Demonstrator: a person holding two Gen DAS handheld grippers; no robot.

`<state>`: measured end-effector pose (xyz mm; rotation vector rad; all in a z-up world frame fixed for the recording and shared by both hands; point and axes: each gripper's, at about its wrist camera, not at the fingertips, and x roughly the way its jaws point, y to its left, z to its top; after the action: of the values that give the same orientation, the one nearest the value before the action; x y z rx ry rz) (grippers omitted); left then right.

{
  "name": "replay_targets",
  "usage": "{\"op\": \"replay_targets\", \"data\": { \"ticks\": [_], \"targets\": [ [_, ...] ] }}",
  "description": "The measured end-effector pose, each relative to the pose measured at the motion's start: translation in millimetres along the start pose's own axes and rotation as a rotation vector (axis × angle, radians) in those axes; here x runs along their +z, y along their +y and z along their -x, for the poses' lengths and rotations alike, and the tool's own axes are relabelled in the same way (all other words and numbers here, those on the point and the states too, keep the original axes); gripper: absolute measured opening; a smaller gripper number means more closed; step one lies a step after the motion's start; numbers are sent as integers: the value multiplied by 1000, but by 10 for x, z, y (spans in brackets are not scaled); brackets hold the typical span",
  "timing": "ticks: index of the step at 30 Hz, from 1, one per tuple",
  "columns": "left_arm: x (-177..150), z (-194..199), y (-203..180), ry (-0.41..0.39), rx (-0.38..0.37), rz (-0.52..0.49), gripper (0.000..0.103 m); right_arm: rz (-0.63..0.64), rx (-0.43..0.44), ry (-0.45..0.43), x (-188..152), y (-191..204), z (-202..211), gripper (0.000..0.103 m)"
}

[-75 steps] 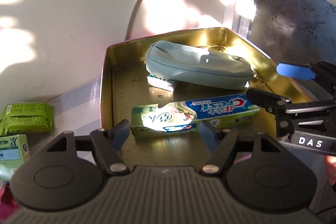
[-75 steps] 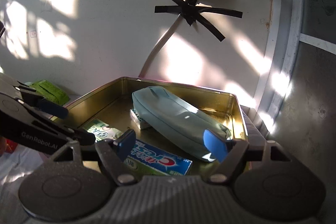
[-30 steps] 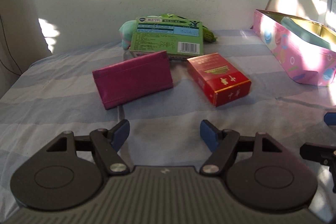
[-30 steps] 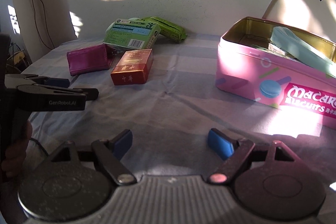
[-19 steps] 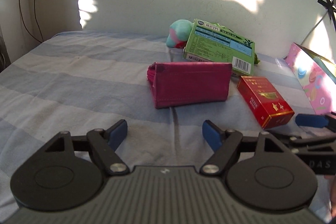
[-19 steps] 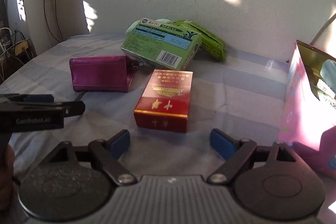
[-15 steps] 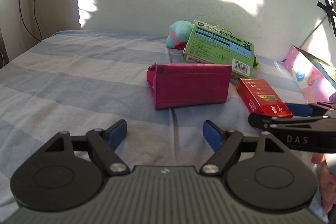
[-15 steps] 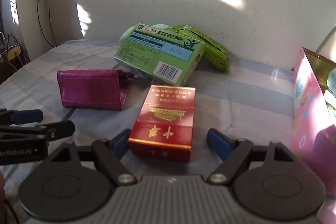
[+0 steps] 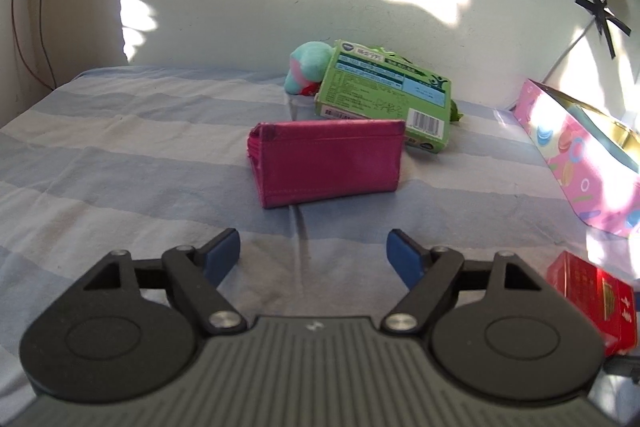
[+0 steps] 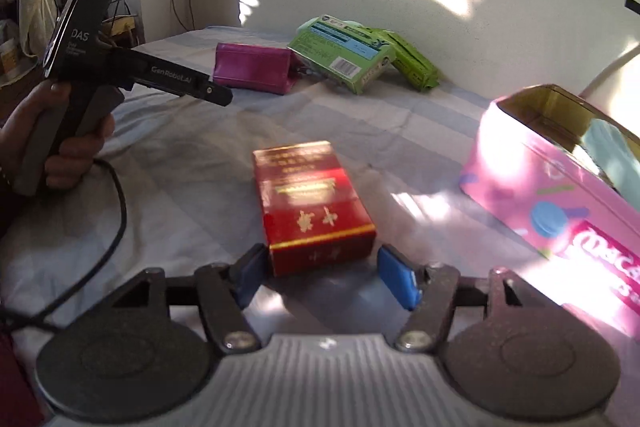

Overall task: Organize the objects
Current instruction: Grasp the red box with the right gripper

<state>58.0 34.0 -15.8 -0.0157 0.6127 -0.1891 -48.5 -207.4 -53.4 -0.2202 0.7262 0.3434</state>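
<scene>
On my right gripper (image 10: pixel 322 273) the jaws are closing around the near end of the red box (image 10: pixel 310 205) lying on the striped bedsheet (image 10: pixel 192 163), the left pad at its corner and the right pad just shy of it. My left gripper (image 9: pixel 313 254) has its jaws parted on nothing, aimed at the magenta wallet (image 9: pixel 326 163) beyond. Farther back the green carton (image 9: pixel 384 101) leans near the wall, with the pink tin (image 10: pixel 560 183) to the right.

My pads (image 10: pixel 394 277) are blue. I see a red box (image 10: pixel 310 203), a pink tin (image 10: pixel 560 179) — and a blue-striped sheet (image 9: pixel 140 155).
</scene>
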Motion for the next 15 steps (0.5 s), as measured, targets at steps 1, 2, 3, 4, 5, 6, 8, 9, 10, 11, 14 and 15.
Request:
{"op": "replay_targets", "data": {
  "ticks": [1,2,3,4,5,6,8,9,10,11,14,15],
  "targets": [
    [-11,31,-78,-15,-14,-30,80,-12,-42,4,-57,-66,67,67],
    [-21,61,-154,-21,-38,-51,79,-46,-107,8,-125,-174,154,69],
    [-28,120,-278,-20,-98,-73,79,-82,-142,10,-169,-269,206,69],
    [-34,176,-381,-18,-150,-90,79,-123,-168,11,-214,-355,255,69],
    [-38,232,-477,-18,-189,-107,79,-162,-178,7,-249,-426,299,69],
    [-44,300,-597,-18,-230,-127,79,-186,-169,-4,-274,-469,335,69],
    [-37,380,-757,-2,-302,-140,79,-199,-126,-30,-283,-456,371,69],
    [-30,393,-826,17,-340,-137,79,-184,-97,-46,-291,-417,376,69],
    [-24,390,-862,33,-358,-134,79,-163,-73,-56,-275,-358,353,69],
    [-25,373,-903,53,-371,-131,79,-141,-49,-65,-247,-284,319,69],
    [-50,270,-955,111,-370,-115,73,-107,14,-75,-149,-123,185,69],
    [-59,232,-948,132,-372,-102,73,-103,27,-72,-115,-102,133,69]
  ]
}}
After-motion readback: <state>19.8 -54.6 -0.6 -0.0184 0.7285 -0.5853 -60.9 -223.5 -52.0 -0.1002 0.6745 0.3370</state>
